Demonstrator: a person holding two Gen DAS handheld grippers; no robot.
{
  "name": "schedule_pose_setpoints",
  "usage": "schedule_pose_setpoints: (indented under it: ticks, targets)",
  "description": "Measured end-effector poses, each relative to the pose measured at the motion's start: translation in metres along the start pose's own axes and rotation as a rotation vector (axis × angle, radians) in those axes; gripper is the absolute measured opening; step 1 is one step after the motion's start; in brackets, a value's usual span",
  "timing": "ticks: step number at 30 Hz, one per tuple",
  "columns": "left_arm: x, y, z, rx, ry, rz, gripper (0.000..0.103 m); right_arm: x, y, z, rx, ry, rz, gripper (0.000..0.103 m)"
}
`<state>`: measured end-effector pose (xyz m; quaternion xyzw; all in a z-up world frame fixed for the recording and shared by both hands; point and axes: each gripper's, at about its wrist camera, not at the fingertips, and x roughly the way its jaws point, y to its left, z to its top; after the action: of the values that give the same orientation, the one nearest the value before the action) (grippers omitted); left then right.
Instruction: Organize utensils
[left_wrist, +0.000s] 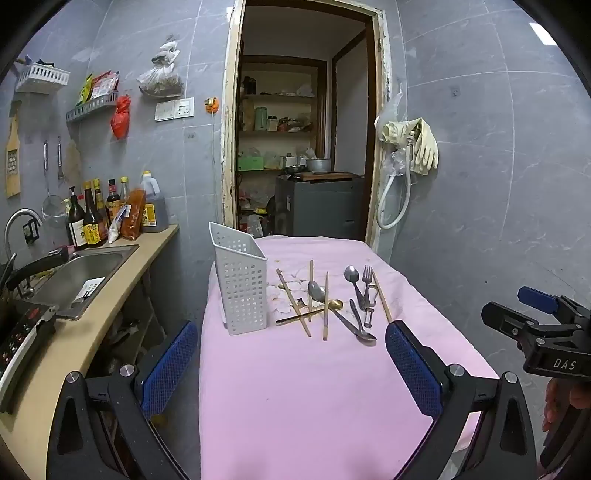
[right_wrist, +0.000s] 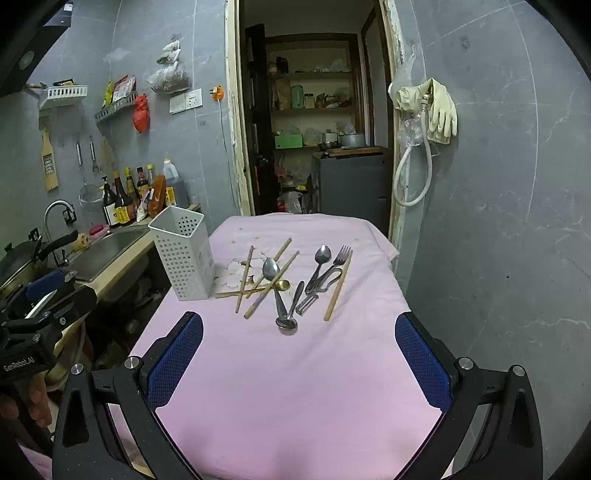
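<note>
Pink tablecloth (right_wrist: 295, 369), white perforated holder (right_wrist: 183, 254), grey marbled wall tiles (right_wrist: 498, 184)

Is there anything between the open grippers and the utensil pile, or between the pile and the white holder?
Nothing visible. Bare pink cloth lies between the right gripper and the utensil pile, and likewise ahead of the left gripper. The white holder stands upright just left of the pile, its top open.

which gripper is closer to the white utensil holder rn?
Left. The white utensil holder stands just ahead of the left gripper, by its left finger. The right gripper sits further right, with the holder ahead and off to its left. Both are open, empty.
</note>
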<state>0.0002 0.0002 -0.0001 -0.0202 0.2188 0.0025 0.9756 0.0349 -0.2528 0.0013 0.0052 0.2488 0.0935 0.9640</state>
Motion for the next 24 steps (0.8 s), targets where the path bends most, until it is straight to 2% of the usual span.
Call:
schedule_pose_setpoints:
  ticks: [5, 8, 24]
  targets:
    - [0.0, 0.0, 0.0, 0.0, 0.0, 0.0, 0.102, -0.005, 0.004, 0.001, 0.007, -0.02, -0.002, 0.102]
    - [0.0, 0.0, 0.0, 0.001, -0.001, -0.003, 0.102, -0.001, -0.003, 0.001, 0.017, 0.01, -0.001, 0.102]
    - [0.0, -0.001, 0.0, 0.002, 0.001, 0.004, 0.102, -0.002, -0.004, -0.001, 0.019, 0.01, -0.002, 0.102]
